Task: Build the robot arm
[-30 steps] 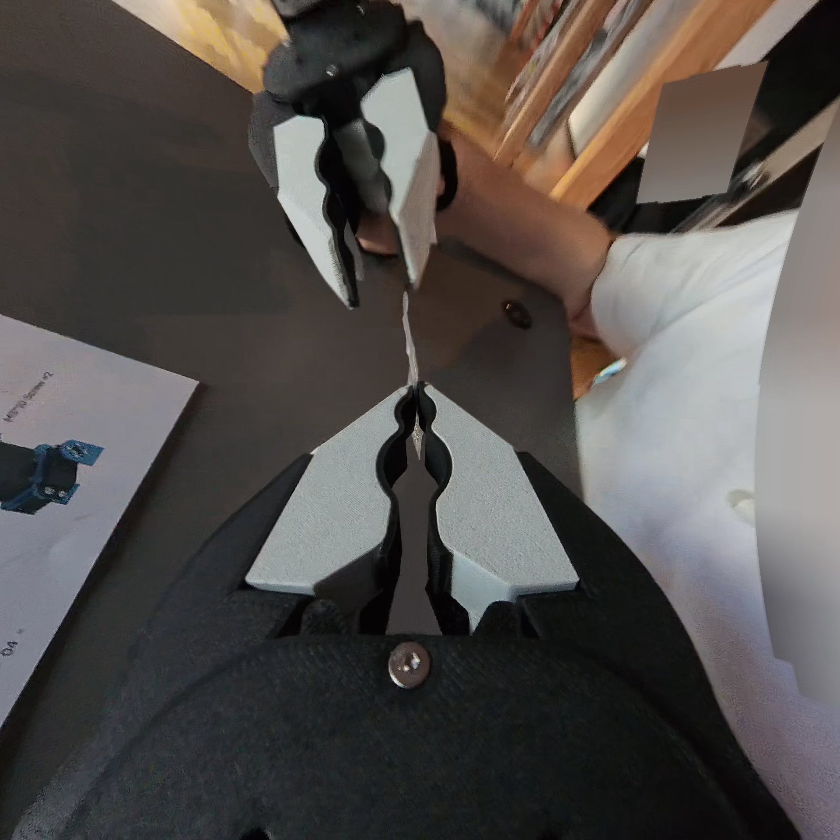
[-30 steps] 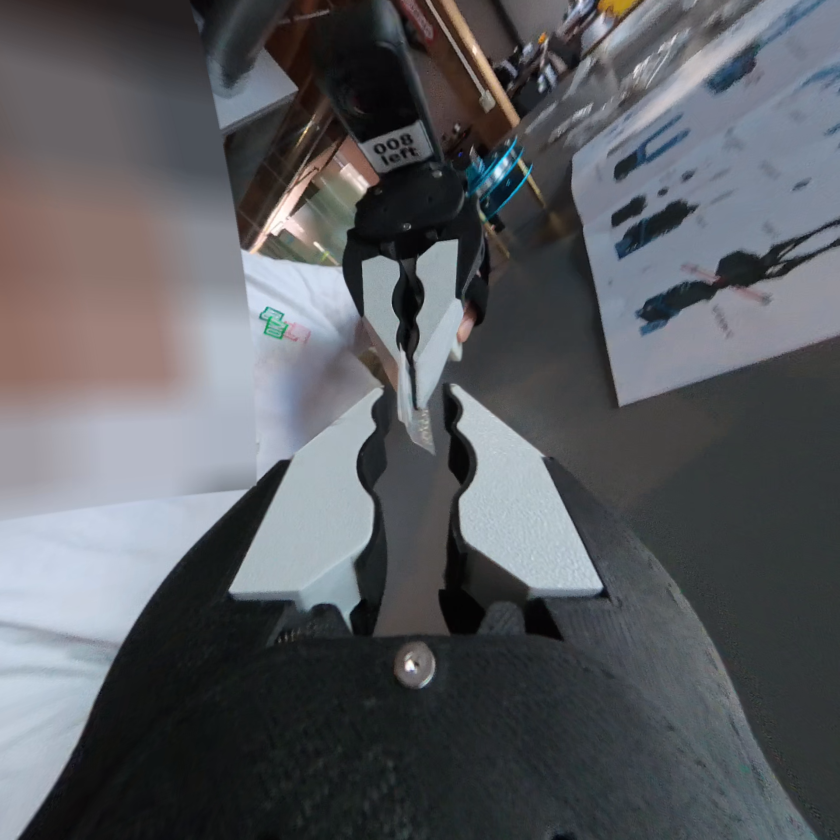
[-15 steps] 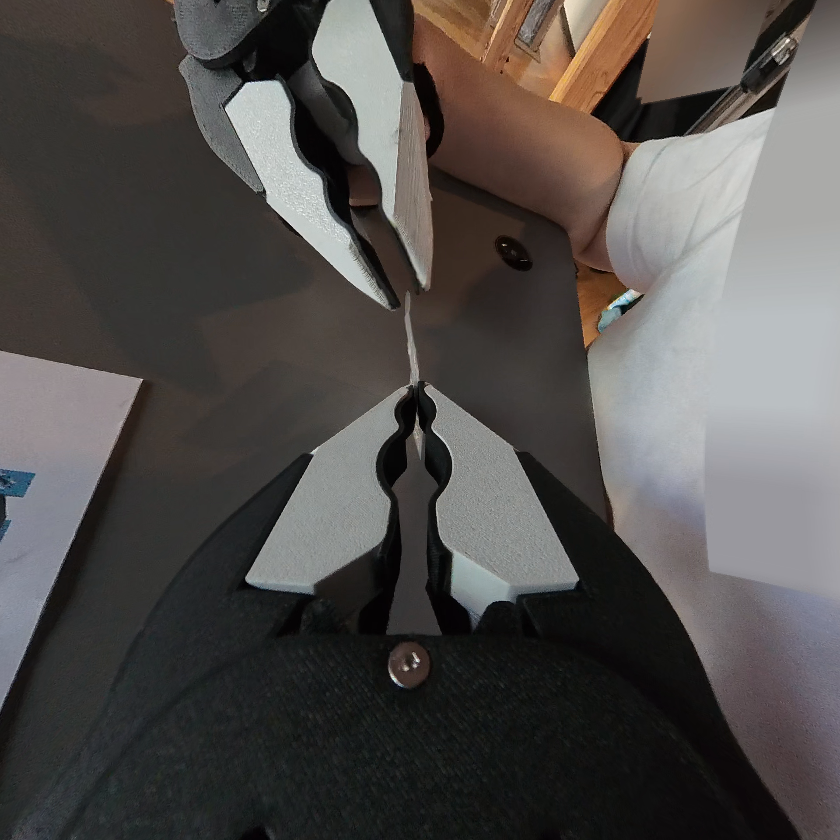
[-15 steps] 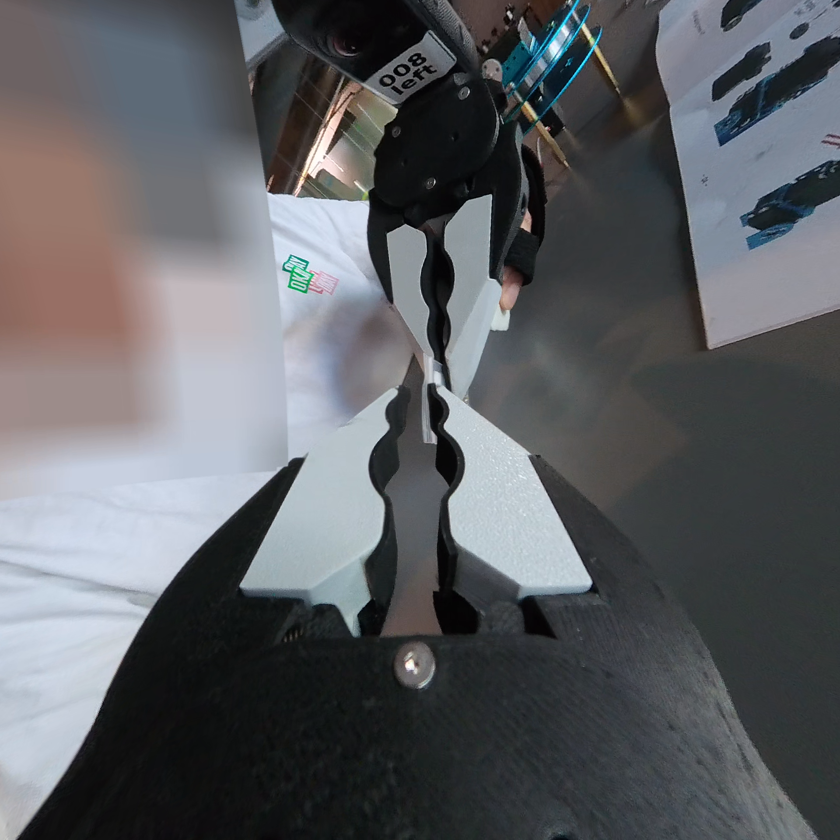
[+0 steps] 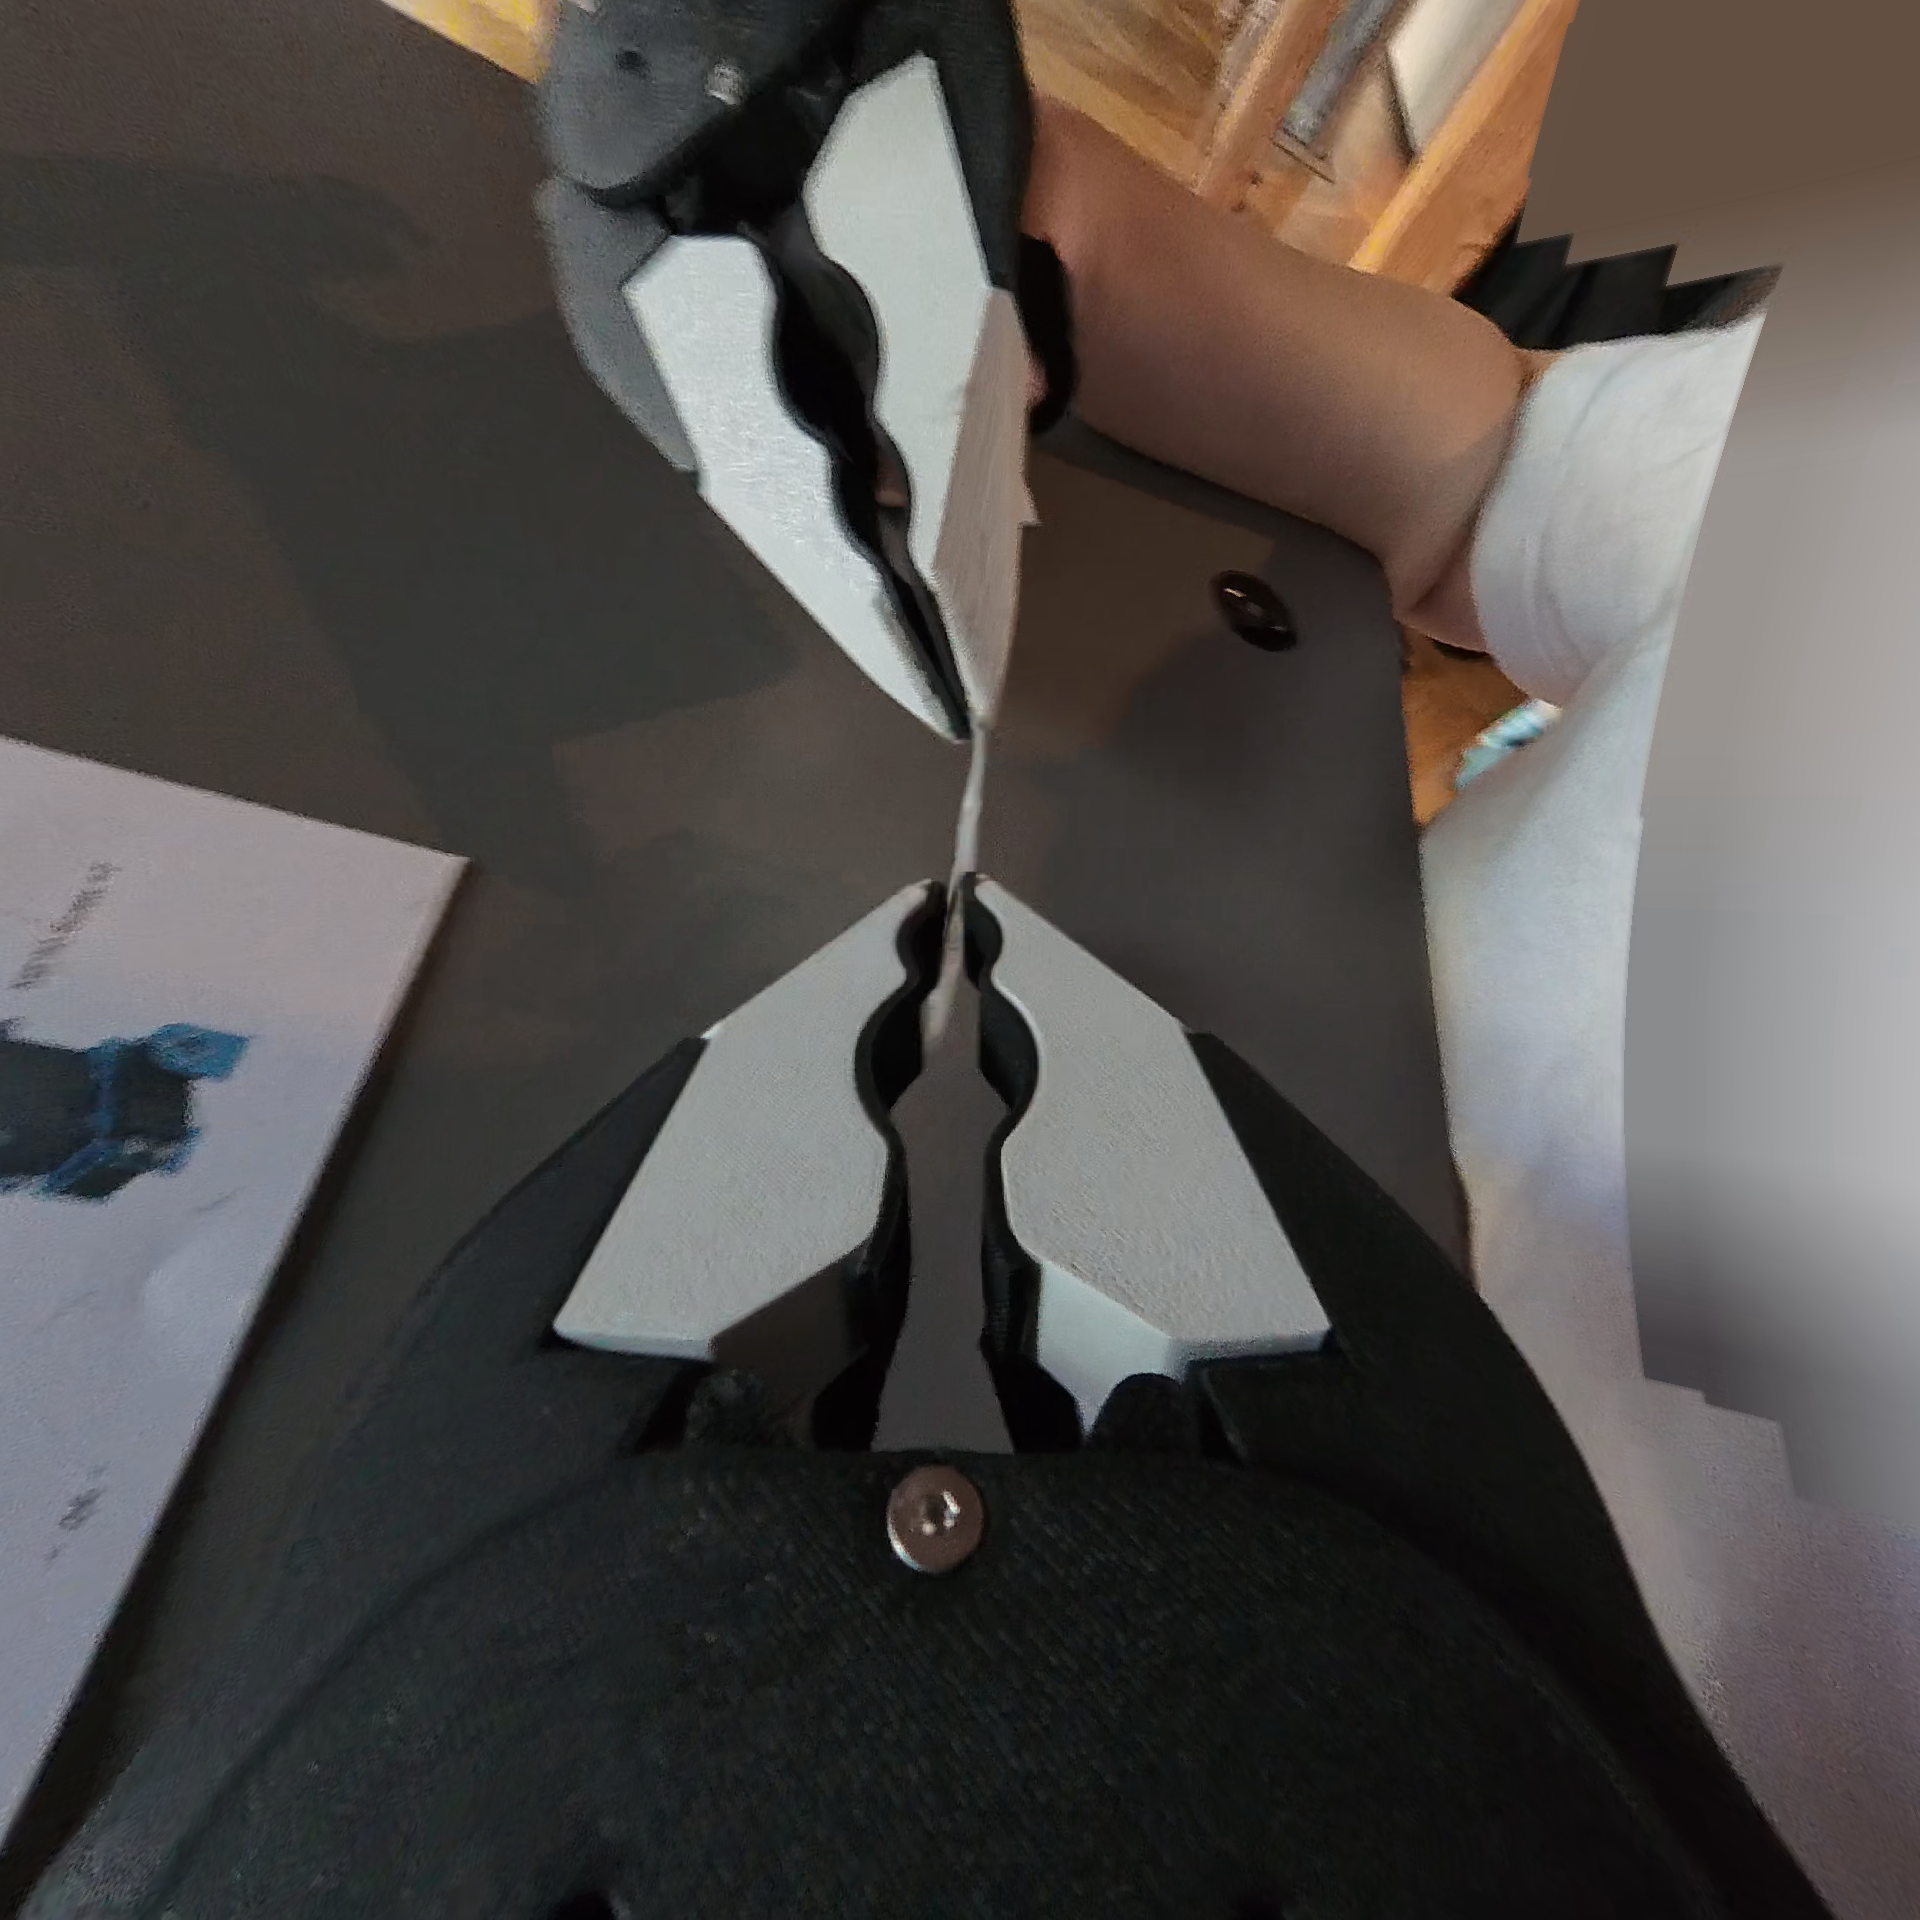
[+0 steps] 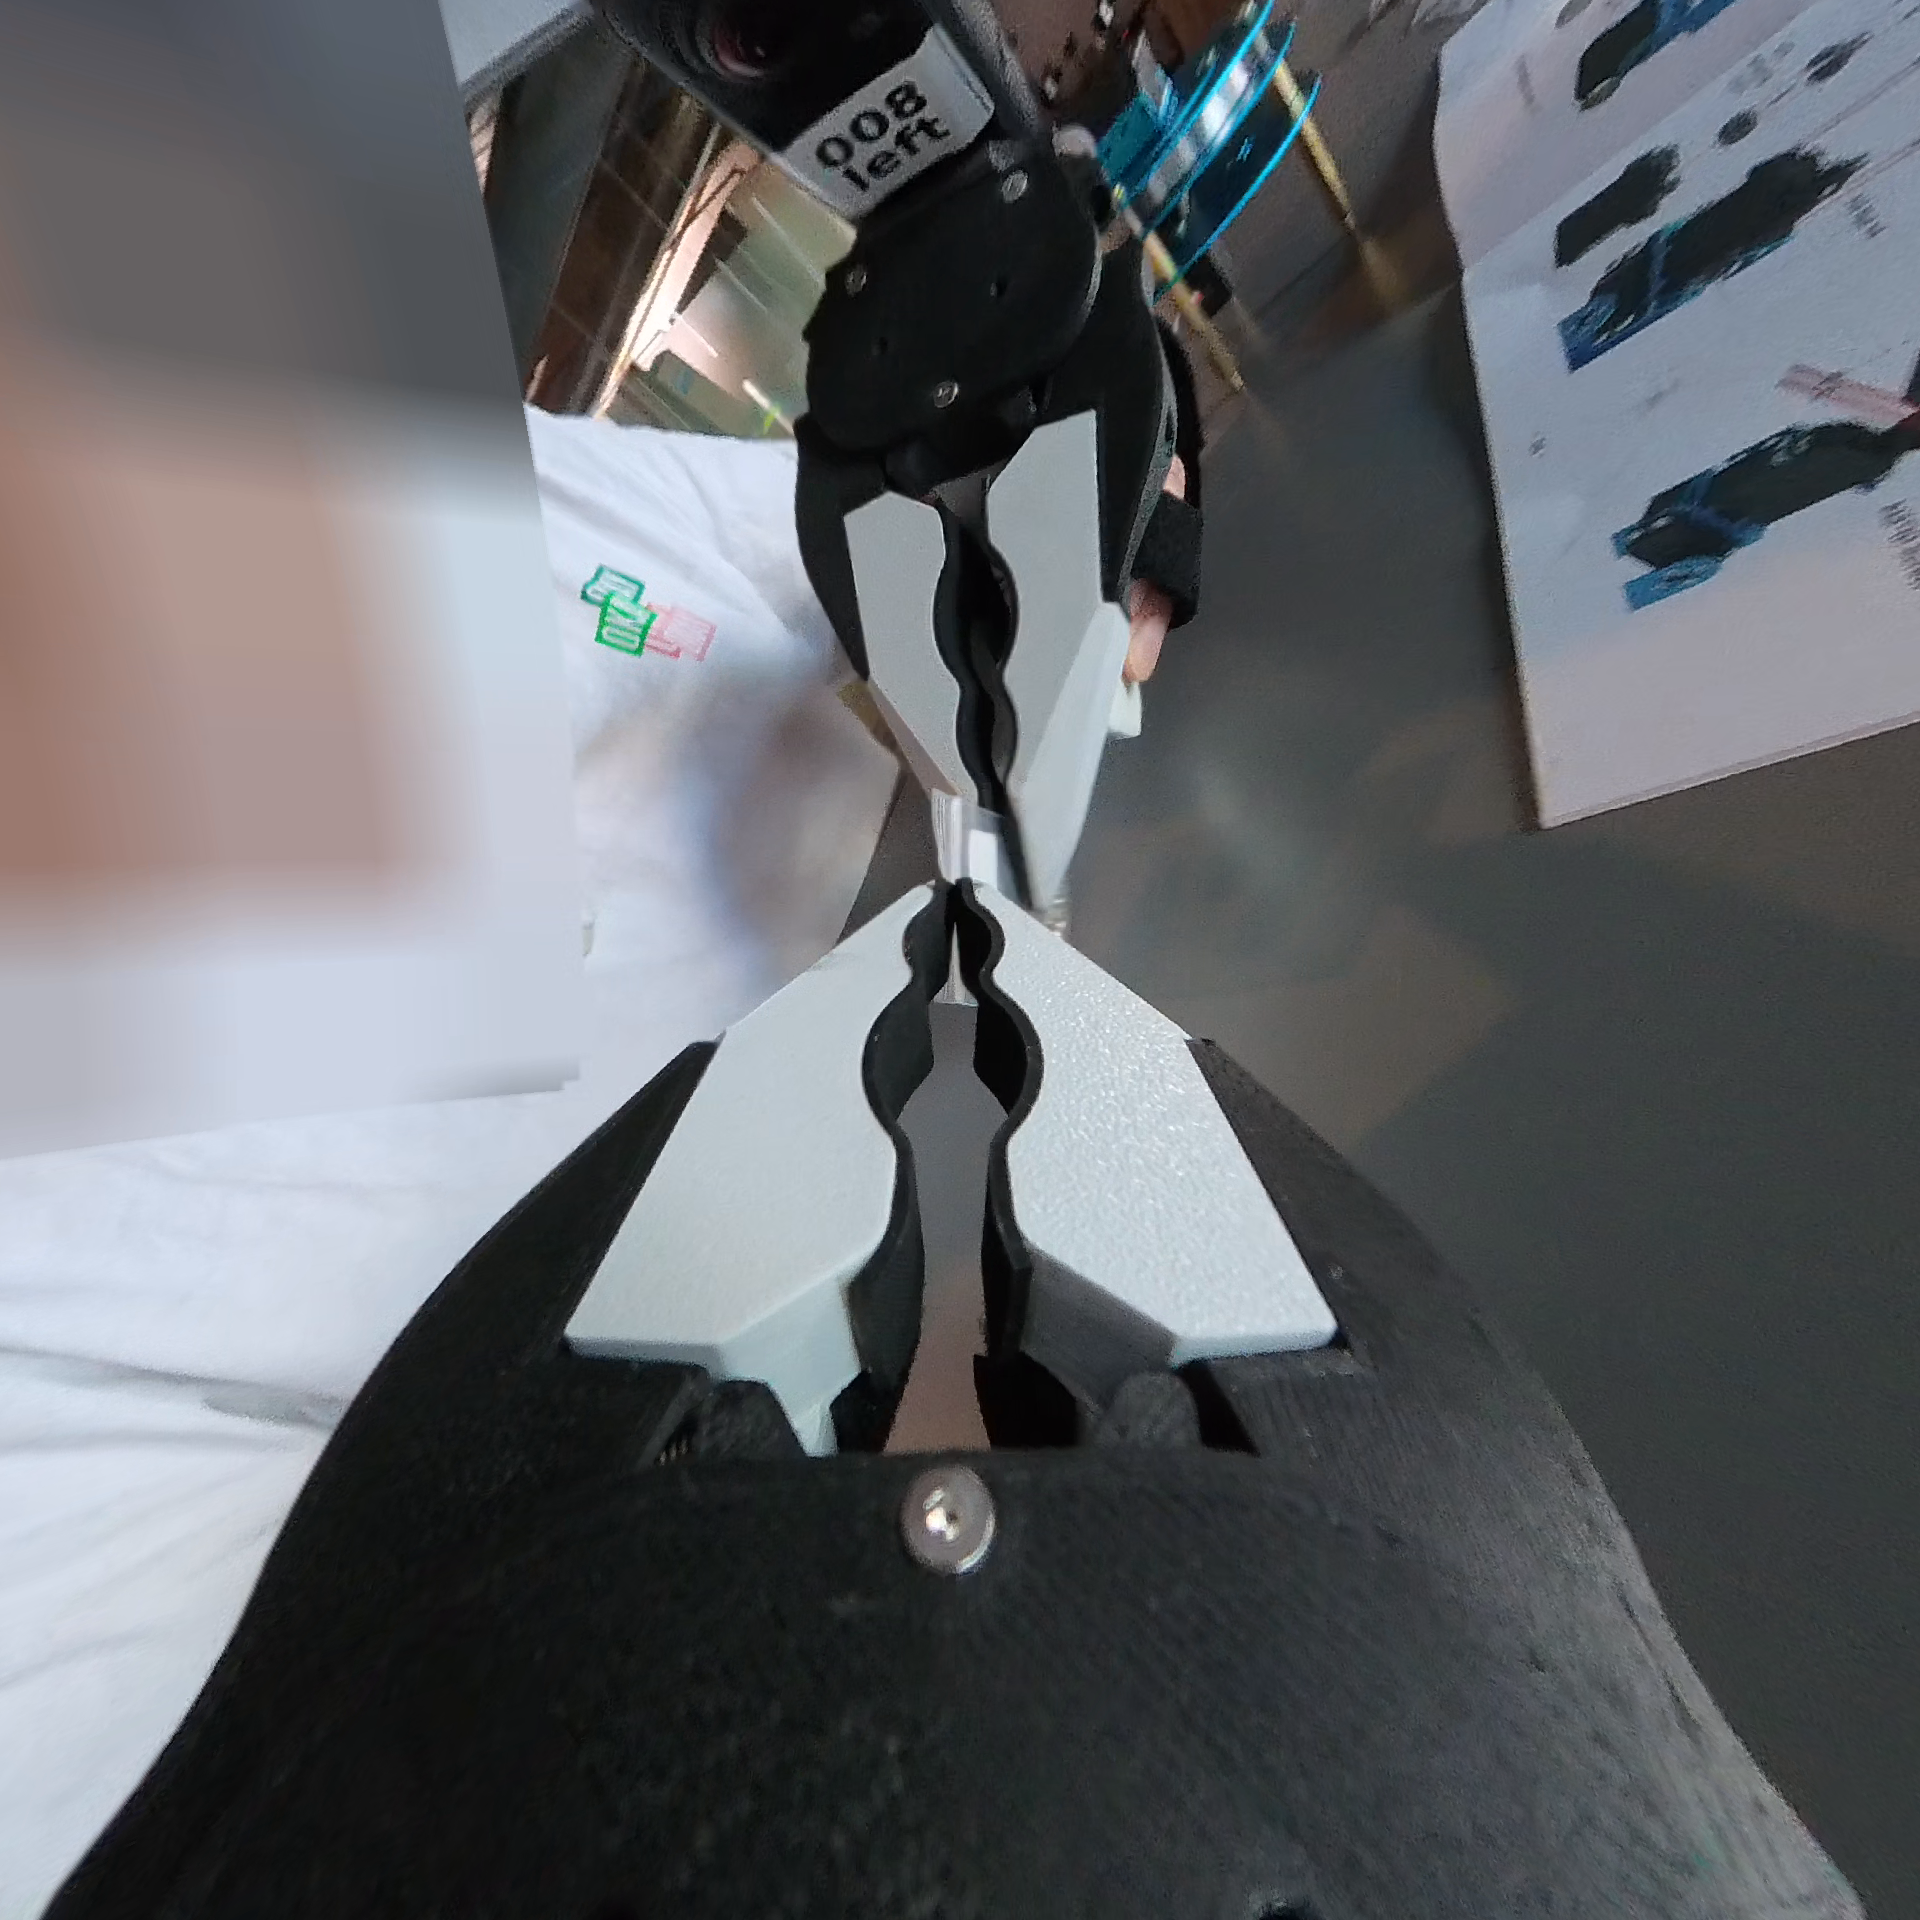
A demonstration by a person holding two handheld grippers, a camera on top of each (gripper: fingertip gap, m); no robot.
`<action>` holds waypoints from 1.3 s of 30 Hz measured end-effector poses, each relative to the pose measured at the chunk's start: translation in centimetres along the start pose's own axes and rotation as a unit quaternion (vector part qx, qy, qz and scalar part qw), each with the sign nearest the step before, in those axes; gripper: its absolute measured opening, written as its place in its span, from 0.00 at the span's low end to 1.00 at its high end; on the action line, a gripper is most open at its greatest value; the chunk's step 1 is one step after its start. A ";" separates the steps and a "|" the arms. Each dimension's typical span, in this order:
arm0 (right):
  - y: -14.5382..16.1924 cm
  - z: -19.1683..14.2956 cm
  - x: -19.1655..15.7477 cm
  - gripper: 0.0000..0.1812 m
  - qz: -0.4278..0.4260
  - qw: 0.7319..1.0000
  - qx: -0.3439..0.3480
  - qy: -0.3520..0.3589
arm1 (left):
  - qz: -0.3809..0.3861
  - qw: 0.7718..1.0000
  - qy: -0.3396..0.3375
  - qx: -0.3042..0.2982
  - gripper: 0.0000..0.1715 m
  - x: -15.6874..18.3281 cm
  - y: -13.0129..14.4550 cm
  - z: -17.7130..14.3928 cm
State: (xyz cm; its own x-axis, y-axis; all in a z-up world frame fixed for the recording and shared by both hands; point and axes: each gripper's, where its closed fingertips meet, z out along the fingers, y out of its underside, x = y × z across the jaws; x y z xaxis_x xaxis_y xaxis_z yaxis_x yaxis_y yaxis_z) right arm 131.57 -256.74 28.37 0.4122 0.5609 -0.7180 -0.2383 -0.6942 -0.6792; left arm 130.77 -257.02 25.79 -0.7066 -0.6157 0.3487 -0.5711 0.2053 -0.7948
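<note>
A small thin white strip [image 5: 968, 821] is held in the air over a dark table [image 5: 312, 520], seen edge-on. My left gripper [image 5: 954, 896] is shut on its near end. My right gripper [image 5: 966, 717] faces it from above and is shut on the strip's far end. In the right wrist view my right gripper [image 6: 958, 899] is shut on the same white strip [image 6: 961, 836], and the left gripper [image 6: 1003, 831] pinches it from the other side. The two tips stand very close, almost touching.
A white printed sheet with blue and black pictures lies on the table at the left [image 5: 156, 1039] and also shows in the right wrist view [image 6: 1714, 416]. A person in a white shirt [image 5: 1610, 727] sits at the right. A blue-rimmed spool [image 6: 1205, 114] stands farther off. Left and right tips are no more than a few centimetres apart.
My right gripper has closed from open onto the far end of the strip. The two grippers have drawn nearer each other; my left gripper kept its hold.
</note>
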 end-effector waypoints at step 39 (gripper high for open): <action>-5.1 -2.0 5.2 0.00 -0.115 0.940 0.125 0.297 | -0.148 0.970 -0.074 0.175 0.00 -3.9 -3.5 -3.9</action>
State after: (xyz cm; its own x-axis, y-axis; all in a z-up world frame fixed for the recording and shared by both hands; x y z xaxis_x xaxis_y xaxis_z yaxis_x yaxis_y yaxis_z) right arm 136.68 -251.17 28.46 0.8787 0.2806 -0.3862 -0.2509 -0.4168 -0.8737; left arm 133.84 -252.38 29.13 -0.4501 -0.7167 0.5327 -0.5442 -0.2528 -0.8000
